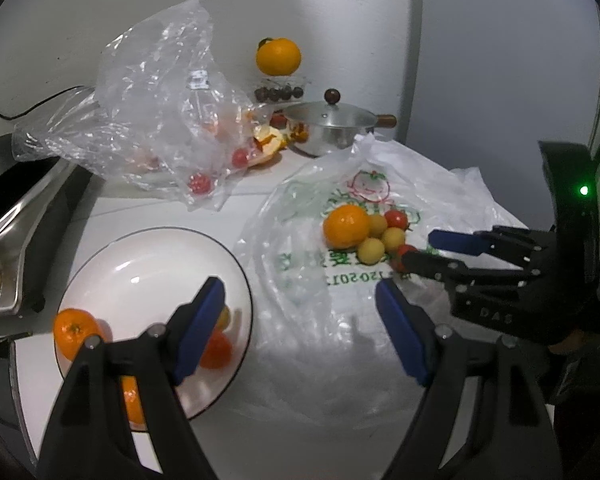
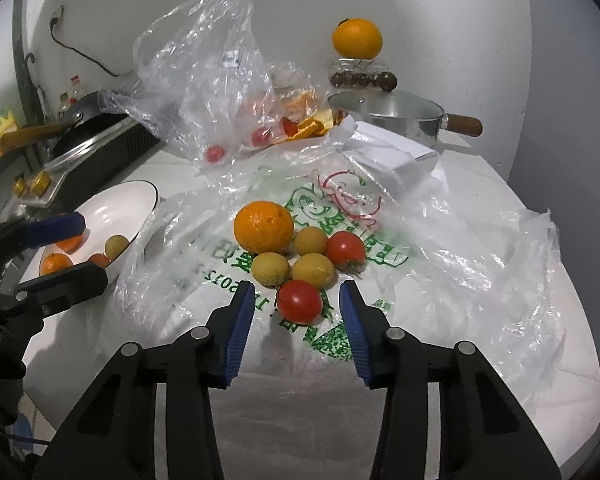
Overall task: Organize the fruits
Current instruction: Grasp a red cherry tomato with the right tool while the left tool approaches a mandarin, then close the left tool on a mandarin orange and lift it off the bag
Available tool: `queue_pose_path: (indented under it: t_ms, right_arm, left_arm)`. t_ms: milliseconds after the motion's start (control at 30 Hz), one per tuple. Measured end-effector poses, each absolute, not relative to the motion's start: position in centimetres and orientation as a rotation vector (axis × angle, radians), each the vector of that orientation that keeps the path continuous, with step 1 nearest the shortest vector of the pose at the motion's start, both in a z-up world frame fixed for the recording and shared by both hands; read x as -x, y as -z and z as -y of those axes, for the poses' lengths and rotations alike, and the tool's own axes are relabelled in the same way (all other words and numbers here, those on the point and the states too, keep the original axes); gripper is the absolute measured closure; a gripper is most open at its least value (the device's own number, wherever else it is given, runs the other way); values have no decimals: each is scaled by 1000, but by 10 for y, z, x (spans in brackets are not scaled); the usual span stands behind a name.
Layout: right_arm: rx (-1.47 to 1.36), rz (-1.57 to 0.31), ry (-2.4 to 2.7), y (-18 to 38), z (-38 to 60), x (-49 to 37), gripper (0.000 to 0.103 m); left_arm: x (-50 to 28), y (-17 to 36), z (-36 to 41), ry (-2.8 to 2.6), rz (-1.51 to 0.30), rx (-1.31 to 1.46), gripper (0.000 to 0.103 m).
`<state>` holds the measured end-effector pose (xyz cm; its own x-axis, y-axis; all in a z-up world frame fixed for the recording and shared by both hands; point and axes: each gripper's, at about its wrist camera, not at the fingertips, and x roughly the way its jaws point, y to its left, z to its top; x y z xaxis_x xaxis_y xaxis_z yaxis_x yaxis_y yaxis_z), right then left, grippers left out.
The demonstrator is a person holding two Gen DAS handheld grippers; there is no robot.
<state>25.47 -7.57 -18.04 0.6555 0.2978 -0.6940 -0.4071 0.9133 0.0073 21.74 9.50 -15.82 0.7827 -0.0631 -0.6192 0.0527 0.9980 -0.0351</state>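
Right gripper point(image 2: 298, 300) with jaws parted around a red tomato point(image 2: 299, 301) on the printed plastic bag point(image 2: 440, 248), pads not touching it, orange point(image 2: 263, 227) and yellow fruits point(image 2: 271, 268) just behind, left gripper point(image 1: 300, 300) released over the white bowl point(image 1: 140, 264) holding oranges.

we see our left gripper point(image 1: 300, 320) with its blue fingers point(image 1: 198, 330) wide apart and nothing between them. under it sits a white plate point(image 1: 140, 264) with oranges point(image 1: 74, 330) on it. beside the plate lies a plastic bag point(image 1: 340, 340) with an orange point(image 1: 346, 226), yellow fruits point(image 1: 371, 250) and a red tomato point(image 1: 396, 219). our right gripper point(image 1: 420, 248) reaches in by another tomato point(image 1: 400, 262)
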Motion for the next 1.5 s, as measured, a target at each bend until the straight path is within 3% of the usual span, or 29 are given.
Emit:
queue_pose_path:
  t_ms: [367,767,867,1233,1333,1400,1500]
  right_arm:
    - [173,-860,-423,193,69,-273,72]
    - [169,-797,-471,175,94,-270,73]
    - [158,-773,-472,166,108,-272,73]
    - [115,-718,-482,148,145,-288,73]
    - [96,-714,-489,150,150,-294,73]
    - [89,-717,-497,152,152,-297,73]
    - [83,-725,-509,155,154,-302,73]
  left_arm:
    - [-233,158,-86,76,-690,5,25]
    - [-255,151,-58,60,-707,-14,28]
    - [-265,151,-50,57,-721,-8,34]
    - [-309,162,-30,33,-783,5,39]
    - [-320,168,-29,23,-804,8,42]
    - [-328,175,-32,12,-833,23,51]
    - [-334,182,-37,-2,-853,45,53]
